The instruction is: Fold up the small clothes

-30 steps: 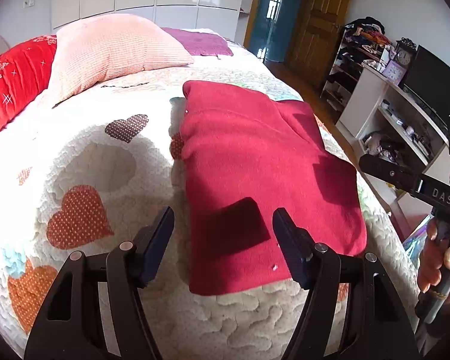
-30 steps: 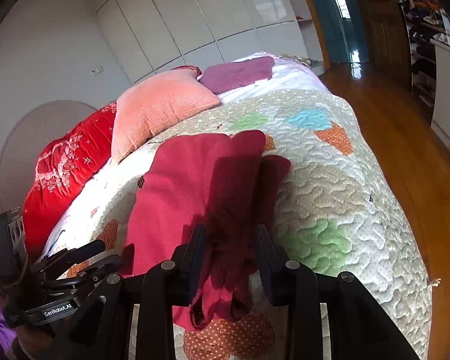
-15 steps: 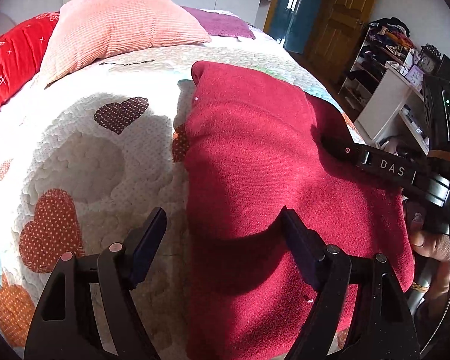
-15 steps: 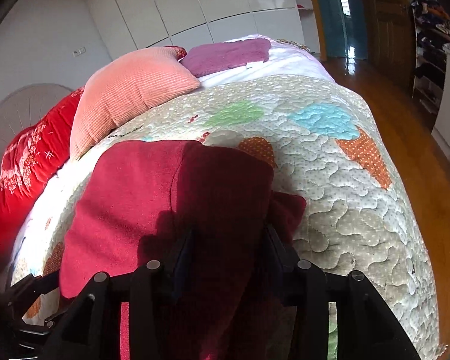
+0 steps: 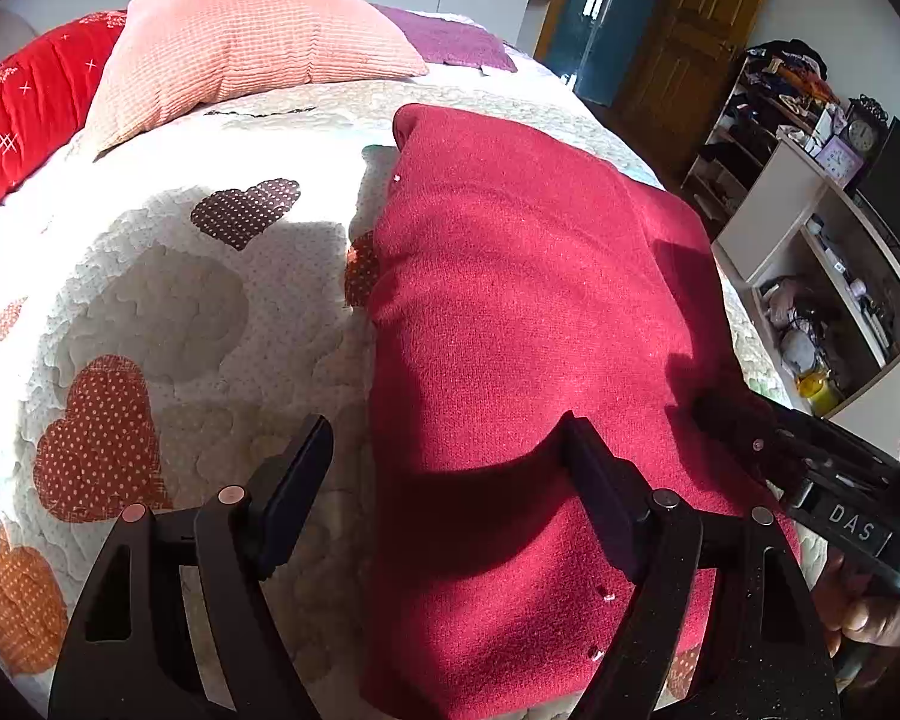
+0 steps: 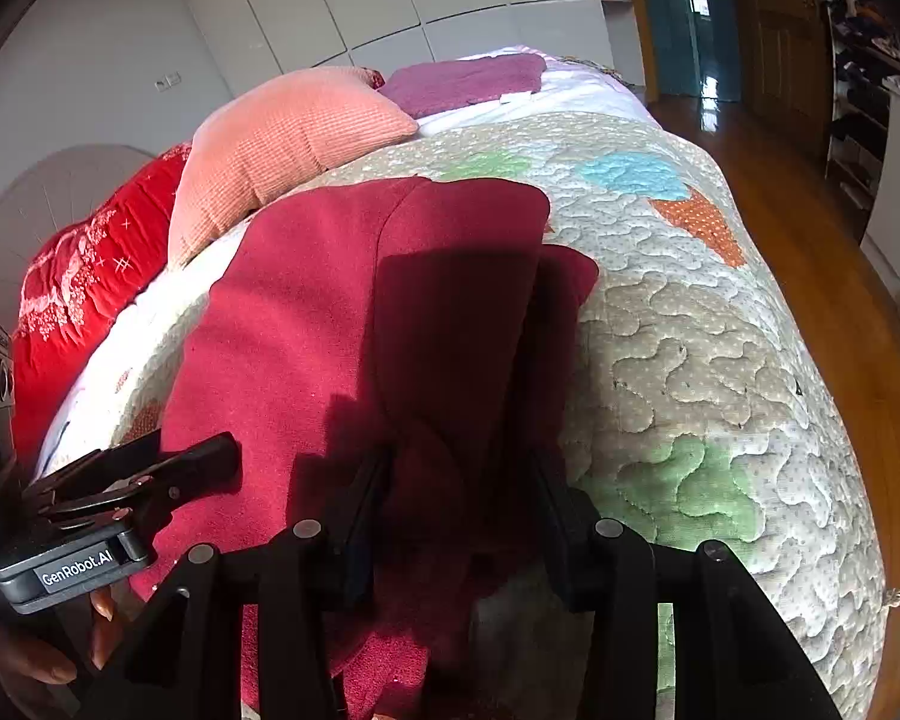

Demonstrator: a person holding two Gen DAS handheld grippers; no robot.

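A quilt (image 5: 168, 312) with heart patches is seen covering the bed, and the garment (image 5: 510, 330), a dark red knit, is laid lengthwise on it, part folded, with a flap doubled over along its right side. A peach pillow (image 5: 252, 36) and a red cushion (image 5: 24, 102) are noted at the head of the bed, well apart from the garment.

Compared with a second ago, both grippers are found lower and closer over the near end of the garment, which now fills far more of each view. The right gripper (image 6: 459, 516) has been opened somewhat from its narrower setting of a second ago; cloth is seen between its fingers, but whether it is pinched cannot be told, as the tips are in shadow. The left gripper (image 5: 444, 492) is held wide, one finger over the quilt and the other over the garment, with nothing gripped.

It is judged that the near hem is being approached for the next fold, which is not yet begun.

Writing is read as follows: "DAS" on the right gripper in the left view, and "GenRobot.AI" on the left gripper (image 6: 150, 474) in the right view.
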